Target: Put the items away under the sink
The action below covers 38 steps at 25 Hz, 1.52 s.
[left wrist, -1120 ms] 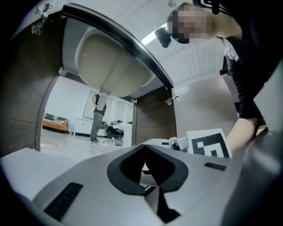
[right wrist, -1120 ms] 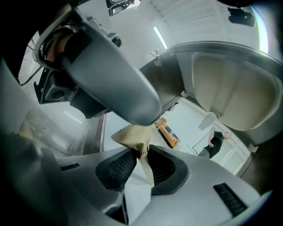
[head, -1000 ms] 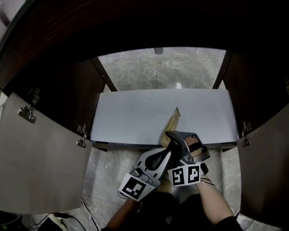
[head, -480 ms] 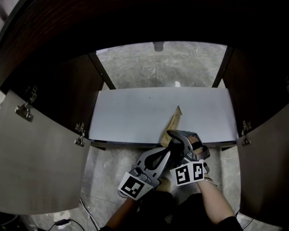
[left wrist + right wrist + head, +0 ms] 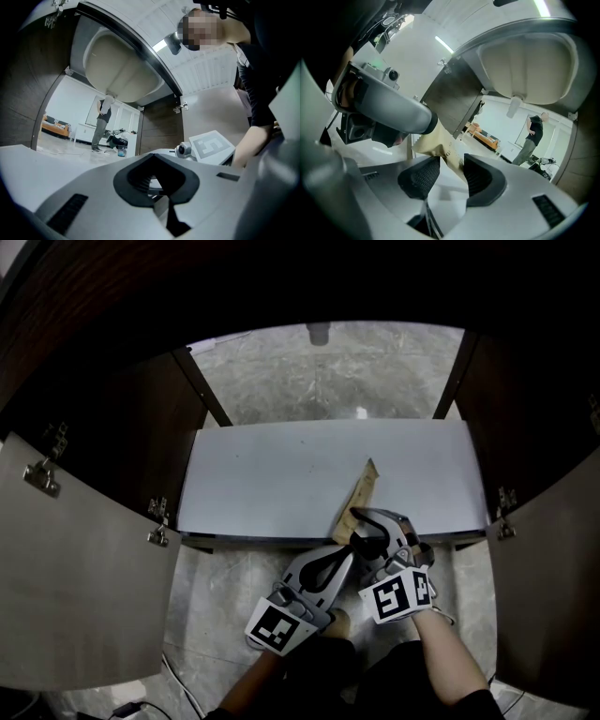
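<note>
A flat tan paper bag [image 5: 360,491] lies slanted on the white cabinet floor [image 5: 272,474] under the sink, its near end at the front edge. My right gripper [image 5: 362,519] reaches in over that edge. In the right gripper view its jaws [image 5: 451,176] stand narrowly apart with the tan bag [image 5: 440,143] between the pads, shut on it. My left gripper [image 5: 347,555] lies beside it on the left, tip close to the bag's near end. Its jaws [image 5: 157,180] are shut with nothing in them.
Both cabinet doors stand open, left door [image 5: 75,587] and right door [image 5: 553,587]. The sink basin [image 5: 122,70] hangs overhead with a drain pipe [image 5: 319,332] at the back. Dark side walls bound the shelf. A person [image 5: 104,122] stands far off in the room beyond.
The bag stays where it lies on the shelf. My right gripper has shifted slightly to the right; the left has barely moved. The head view has tilted a little.
</note>
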Available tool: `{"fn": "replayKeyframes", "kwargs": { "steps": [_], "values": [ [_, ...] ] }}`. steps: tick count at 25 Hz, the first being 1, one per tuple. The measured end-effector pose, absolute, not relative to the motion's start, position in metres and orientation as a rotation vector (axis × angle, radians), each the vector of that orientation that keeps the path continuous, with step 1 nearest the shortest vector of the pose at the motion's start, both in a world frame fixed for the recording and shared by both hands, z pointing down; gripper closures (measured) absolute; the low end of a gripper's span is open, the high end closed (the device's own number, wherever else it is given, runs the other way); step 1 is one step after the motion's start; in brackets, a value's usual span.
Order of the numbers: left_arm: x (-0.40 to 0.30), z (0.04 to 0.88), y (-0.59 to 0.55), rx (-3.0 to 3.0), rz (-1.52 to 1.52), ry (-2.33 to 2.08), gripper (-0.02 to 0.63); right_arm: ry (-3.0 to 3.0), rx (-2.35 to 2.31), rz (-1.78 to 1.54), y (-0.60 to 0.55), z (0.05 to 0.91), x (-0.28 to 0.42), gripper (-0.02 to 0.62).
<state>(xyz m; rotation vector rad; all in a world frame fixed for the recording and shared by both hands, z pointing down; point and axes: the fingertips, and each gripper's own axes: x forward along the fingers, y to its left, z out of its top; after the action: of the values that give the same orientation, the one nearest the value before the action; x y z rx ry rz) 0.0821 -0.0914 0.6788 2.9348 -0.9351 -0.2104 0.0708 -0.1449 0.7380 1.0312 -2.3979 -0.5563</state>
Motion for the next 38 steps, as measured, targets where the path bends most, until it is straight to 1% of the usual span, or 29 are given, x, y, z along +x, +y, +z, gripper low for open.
{"fn": "replayKeyframes", "kwargs": {
  "steps": [7, 17, 26, 30, 31, 34, 38],
  "values": [
    [0.08, 0.683, -0.096, 2.894, -0.206, -0.971, 0.597, -2.456, 1.038, -0.484, -0.143, 0.737, 0.082, 0.43],
    [0.07, 0.713, -0.112, 2.77, -0.144, -1.071, 0.597, -2.532, 1.049, -0.374, -0.137, 0.735, 0.09, 0.43],
    [0.034, 0.736, -0.122, 2.602, -0.038, -1.317, 0.597, -2.55, 1.053, -0.338, -0.136, 0.735, 0.092, 0.43],
    [0.03, 0.742, -0.122, 2.566, -0.044, -1.326, 0.597, -2.582, 1.053, -0.293, -0.136, 0.733, 0.089, 0.433],
    [0.033, 0.741, -0.121, 2.572, -0.049, -1.321, 0.597, -2.597, 1.059, -0.274, -0.136, 0.732, 0.089, 0.445],
    [0.038, 0.736, -0.12, 2.6, -0.079, -1.305, 0.598, -2.644, 1.068, -0.225, -0.134, 0.73, 0.088, 0.525],
    [0.038, 0.737, -0.12, 2.605, -0.065, -1.312, 0.598, -2.687, 1.052, -0.206, -0.13, 0.724, 0.087, 0.551]
  ]
}}
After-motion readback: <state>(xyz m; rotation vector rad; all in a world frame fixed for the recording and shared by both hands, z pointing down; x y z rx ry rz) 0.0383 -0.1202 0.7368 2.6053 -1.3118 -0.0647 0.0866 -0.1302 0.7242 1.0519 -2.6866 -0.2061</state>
